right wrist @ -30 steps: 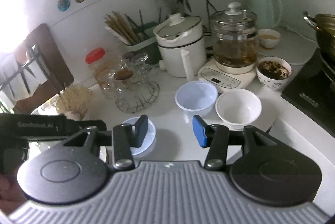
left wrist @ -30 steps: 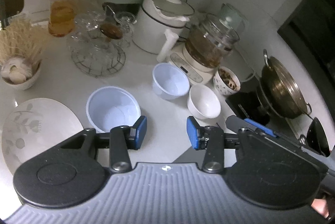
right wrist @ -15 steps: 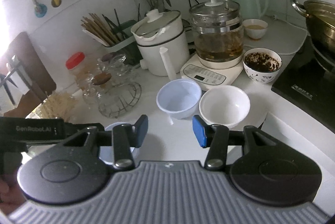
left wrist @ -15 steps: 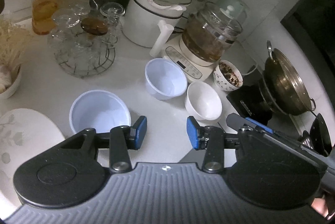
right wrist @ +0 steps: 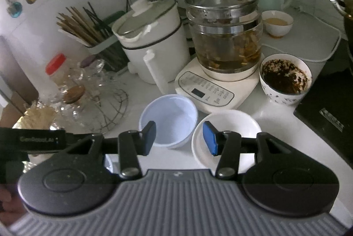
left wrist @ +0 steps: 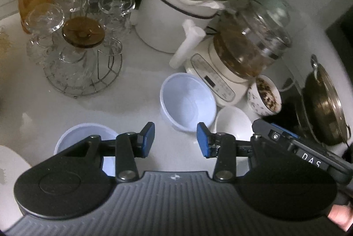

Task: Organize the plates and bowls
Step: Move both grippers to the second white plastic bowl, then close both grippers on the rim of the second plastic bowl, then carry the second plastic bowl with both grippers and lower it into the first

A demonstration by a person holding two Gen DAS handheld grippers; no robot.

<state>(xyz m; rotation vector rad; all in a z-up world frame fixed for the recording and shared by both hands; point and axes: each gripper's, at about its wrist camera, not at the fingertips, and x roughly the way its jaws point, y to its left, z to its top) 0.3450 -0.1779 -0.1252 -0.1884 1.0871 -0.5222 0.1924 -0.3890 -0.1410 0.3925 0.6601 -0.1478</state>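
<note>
A pale blue bowl (left wrist: 187, 103) and a white bowl (left wrist: 233, 123) stand side by side on the white counter, in front of the kettle base. My left gripper (left wrist: 175, 138) hovers just short of them, open and empty. A second pale blue bowl (left wrist: 86, 134) lies partly under its left finger, and a white plate (left wrist: 8, 167) shows at the far left edge. In the right wrist view my right gripper (right wrist: 178, 138) is open and empty above the gap between the pale blue bowl (right wrist: 169, 119) and the white bowl (right wrist: 229, 125).
Upturned glasses on a wire rack (left wrist: 83, 72), a white cooker pot (right wrist: 152, 41) and a glass kettle on its base (right wrist: 222, 37) crowd the back. A patterned bowl of dark scraps (right wrist: 284, 79) sits right of the bowls. A wok (left wrist: 324, 103) rests on the stove.
Both grippers have moved forward and down toward the two bowls, which now look larger and nearer. The plate has slid toward the left edge. Both jaw gaps are unchanged.
</note>
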